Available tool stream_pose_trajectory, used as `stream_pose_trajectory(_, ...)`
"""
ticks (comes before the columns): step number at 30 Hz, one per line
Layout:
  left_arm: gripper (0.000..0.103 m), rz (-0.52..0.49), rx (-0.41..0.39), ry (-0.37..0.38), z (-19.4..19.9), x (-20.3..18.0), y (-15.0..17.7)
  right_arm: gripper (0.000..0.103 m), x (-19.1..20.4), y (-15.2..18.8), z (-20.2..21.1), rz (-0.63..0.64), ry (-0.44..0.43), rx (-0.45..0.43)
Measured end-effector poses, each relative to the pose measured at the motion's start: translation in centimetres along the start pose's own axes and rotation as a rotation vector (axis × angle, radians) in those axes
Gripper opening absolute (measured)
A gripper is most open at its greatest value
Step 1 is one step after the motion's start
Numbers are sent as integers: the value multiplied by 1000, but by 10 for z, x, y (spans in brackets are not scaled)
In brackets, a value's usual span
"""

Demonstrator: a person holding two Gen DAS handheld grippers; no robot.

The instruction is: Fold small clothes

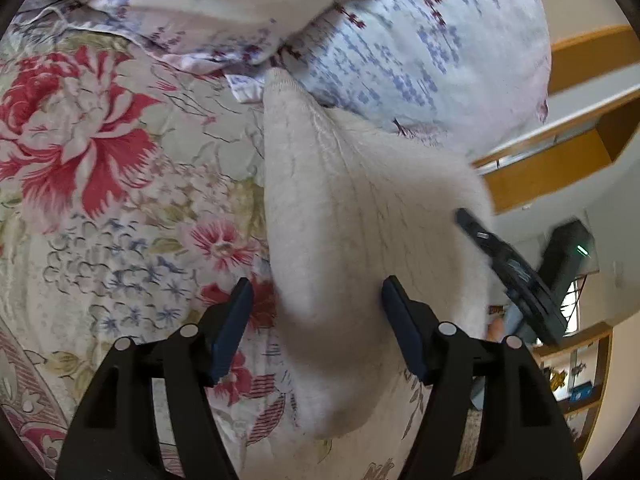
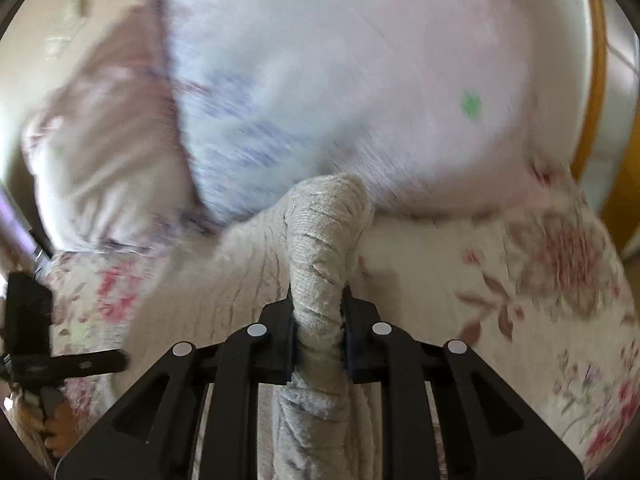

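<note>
Pinching the cream sock (image 2: 320,280) tight, the right gripper (image 2: 318,332) lifts one end off the bed (image 1: 100,200); left gripper (image 1: 316,328) fingers apart. Better pull slowly, keeping it flat.

The cream knit garment (image 1: 340,208) lies rumpled on the floral bedspread, one bunched fold lifted.
</note>
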State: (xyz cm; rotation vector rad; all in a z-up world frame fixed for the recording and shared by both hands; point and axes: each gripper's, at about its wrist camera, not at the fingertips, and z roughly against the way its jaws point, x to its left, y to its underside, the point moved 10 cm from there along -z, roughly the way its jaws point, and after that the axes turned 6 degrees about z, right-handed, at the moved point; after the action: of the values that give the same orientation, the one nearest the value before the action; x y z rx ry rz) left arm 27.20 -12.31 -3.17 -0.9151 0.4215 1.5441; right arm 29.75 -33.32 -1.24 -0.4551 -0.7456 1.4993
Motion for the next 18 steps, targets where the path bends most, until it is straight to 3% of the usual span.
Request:
stream_pose_trajectory(3,67,-39,6,-9,-4,-4,3,26,-21,24,-30,-118,-42,115)
stream_pose_trajectory(5,67,-44,4,-6,-3,-4,3,42,-35,24,-21,-217,-86,93)
stream_pose_trajectory(7,67,-44,7,2,1,-3,4,50,-42,25,-7,-261,-100,77)
stream_pose_trajectory(12,69,-48,9,13,15,-1,13,52,-50,51,35,-335,-206,30)
stream_pose_trajectory(18,69,-6,38,39,22,4,32,52,-40,85,62,-310,-253,28)
